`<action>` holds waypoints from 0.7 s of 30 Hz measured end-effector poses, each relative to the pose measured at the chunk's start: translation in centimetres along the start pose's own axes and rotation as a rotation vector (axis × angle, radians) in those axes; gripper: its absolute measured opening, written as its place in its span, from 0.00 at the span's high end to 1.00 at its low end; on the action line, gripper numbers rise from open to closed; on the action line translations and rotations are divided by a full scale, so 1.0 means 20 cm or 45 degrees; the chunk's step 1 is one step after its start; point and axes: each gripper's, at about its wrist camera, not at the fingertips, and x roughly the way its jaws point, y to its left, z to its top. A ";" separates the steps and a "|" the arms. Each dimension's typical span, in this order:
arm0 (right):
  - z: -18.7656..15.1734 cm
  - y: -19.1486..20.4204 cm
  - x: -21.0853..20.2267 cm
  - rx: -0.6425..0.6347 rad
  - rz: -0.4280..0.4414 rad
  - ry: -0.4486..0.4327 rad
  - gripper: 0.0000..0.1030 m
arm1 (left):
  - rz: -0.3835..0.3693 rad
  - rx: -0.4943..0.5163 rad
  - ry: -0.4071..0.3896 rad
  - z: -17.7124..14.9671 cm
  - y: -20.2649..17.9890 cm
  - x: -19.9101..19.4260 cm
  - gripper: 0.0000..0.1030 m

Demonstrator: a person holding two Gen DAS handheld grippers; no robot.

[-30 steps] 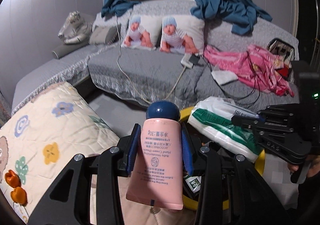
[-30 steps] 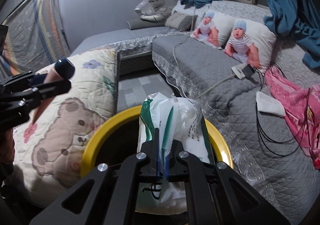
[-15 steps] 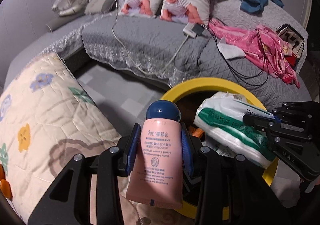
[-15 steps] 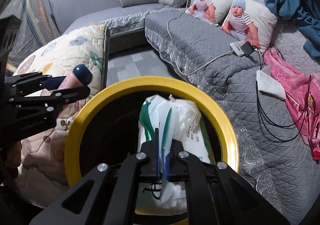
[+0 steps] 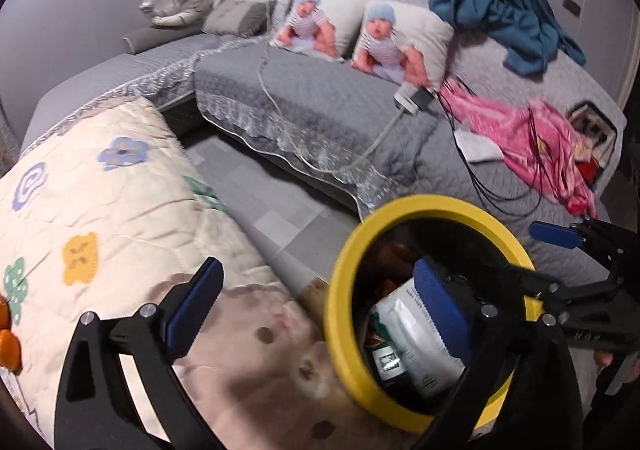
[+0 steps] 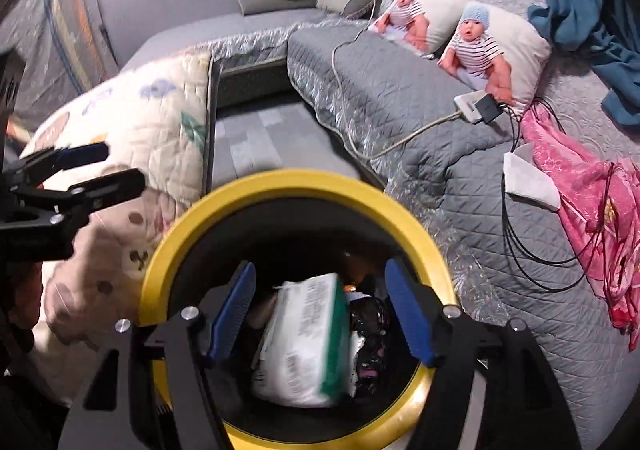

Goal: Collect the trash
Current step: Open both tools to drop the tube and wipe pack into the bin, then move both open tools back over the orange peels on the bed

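Two pairs of tongs are held open over a yellow-rimmed bin, with trash lying inside it.

The left tongs [image 5: 316, 302] are spread wide and nothing is held between them; their jaws have just been opening. The right tongs [image 6: 320, 314] are parted above the bin [image 6: 192, 226], having just been opening too, and nothing is gripped. A white and green packet [image 6: 304, 342] is seen loose inside the bin, below the right tongs. The bin is set beside a cream quilt [image 5: 100, 209] with flower prints, near the edge of a grey sofa [image 5: 320, 117].
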 end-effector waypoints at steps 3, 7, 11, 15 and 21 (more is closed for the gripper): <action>0.03 0.00 -0.03 0.022 0.027 -0.040 0.37 | 0.049 -0.031 -0.047 0.01 0.11 -0.10 0.08; 0.09 0.08 -0.08 0.012 0.073 -0.114 0.30 | 0.123 -0.090 -0.099 -0.01 0.33 -0.26 0.08; 0.17 0.21 -0.11 -0.038 0.189 -0.188 0.22 | 0.275 -0.111 -0.141 -0.09 0.58 -0.44 0.08; 0.27 0.42 -0.09 -0.133 0.296 -0.208 0.22 | 0.408 -0.166 -0.137 -0.20 0.82 -0.59 0.08; 0.43 0.86 -0.02 -0.334 0.464 -0.214 0.22 | 0.552 -0.299 -0.080 -0.41 1.16 -0.72 0.08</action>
